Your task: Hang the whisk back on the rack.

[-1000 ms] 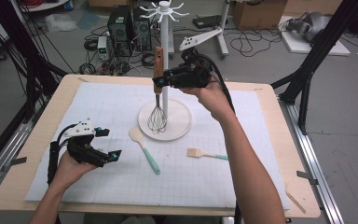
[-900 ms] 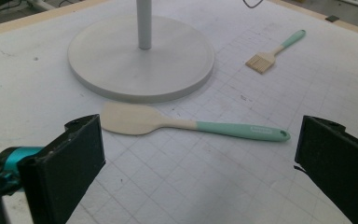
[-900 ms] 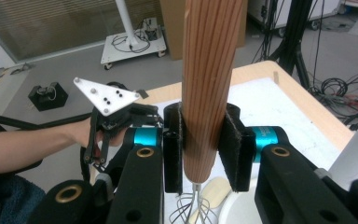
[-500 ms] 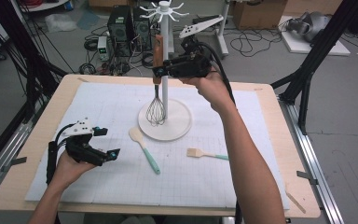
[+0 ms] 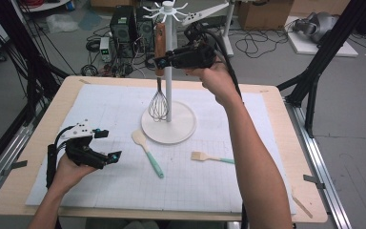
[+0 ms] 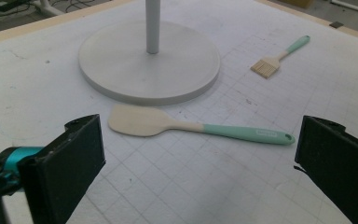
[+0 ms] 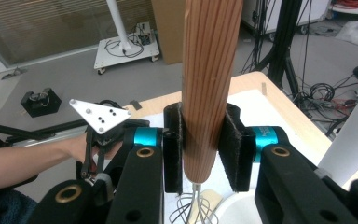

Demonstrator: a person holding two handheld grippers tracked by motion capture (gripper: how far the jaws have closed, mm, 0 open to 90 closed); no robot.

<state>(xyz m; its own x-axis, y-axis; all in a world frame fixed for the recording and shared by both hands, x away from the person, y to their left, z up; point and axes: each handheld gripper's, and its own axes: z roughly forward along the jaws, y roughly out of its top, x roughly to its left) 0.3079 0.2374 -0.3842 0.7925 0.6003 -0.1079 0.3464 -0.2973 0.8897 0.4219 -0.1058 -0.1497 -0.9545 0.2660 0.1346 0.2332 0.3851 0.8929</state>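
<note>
My right claw (image 5: 161, 61) is closed on the wooden handle of the whisk (image 5: 158, 102), both pads pressing the wood from the two sides. I grip near the lower end of the handle, so the top end stays free. I think this is needed because that end must go up to the hooks (image 5: 166, 8) at the top of the stand (image 5: 168, 125). The whisk hangs upright with its wire head down, just beside the pole and above the round base, not touching it. Held vertical like this, it should not swing against the pole when I lift.

My left claw (image 5: 108, 145) rests low on the table (image 5: 276, 124), at the left, with the jaws wide open and nothing between them. It points toward the spatula (image 6: 168, 122), which lies flat just in front of the base, so I judge that this is the next thing for it. The brush (image 5: 210, 157) lies farther to the right, well apart from both claws. These two utensils lie on the white mat, probably waiting for their turn to be hung.
</note>
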